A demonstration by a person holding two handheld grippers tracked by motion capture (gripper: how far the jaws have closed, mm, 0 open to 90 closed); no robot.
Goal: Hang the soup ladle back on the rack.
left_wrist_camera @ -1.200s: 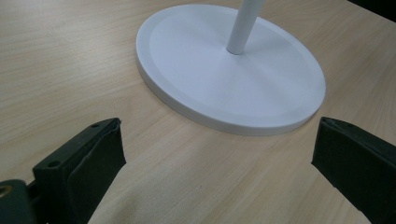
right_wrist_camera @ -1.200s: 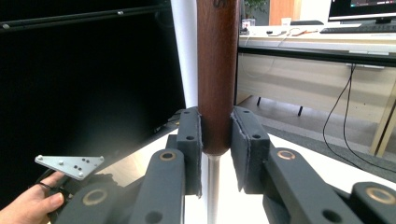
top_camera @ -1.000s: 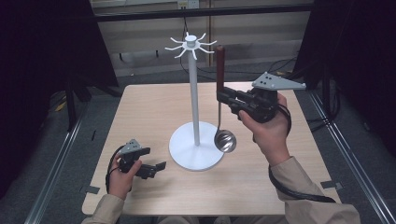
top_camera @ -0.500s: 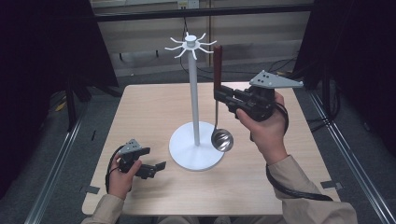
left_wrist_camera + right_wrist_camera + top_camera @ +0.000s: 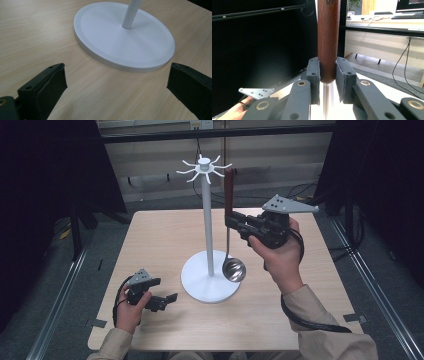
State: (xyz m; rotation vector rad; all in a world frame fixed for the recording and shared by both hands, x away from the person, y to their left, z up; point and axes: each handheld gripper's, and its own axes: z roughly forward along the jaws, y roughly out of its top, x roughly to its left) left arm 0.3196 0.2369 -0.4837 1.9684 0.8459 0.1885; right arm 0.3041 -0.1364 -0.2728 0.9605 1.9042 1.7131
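Observation:
A ladle (image 5: 233, 269) with a brown wooden handle (image 5: 229, 192) hangs upright, its steel bowl just above the table beside the stand's base. My right gripper (image 5: 230, 221) is shut on the handle's lower end; in the right gripper view both pads clamp the wooden handle (image 5: 328, 37) above the steel shaft (image 5: 326, 100). The white hook stand (image 5: 207, 220) rises from its round base (image 5: 209, 282) at mid-table, its hooks (image 5: 204, 169) close to the handle's top. My left gripper (image 5: 161, 293) rests open on the table left of the base (image 5: 125, 37), with nothing between its fingers (image 5: 53, 82).
The wooden table (image 5: 165, 235) has bare room at left and at the back. Dark curtains and metal rails flank it on both sides. A cable trails from the right gripper along the person's sleeve (image 5: 320, 320).
The right gripper has shifted the ladle slightly left, toward the stand's pole. The left gripper has kept still.

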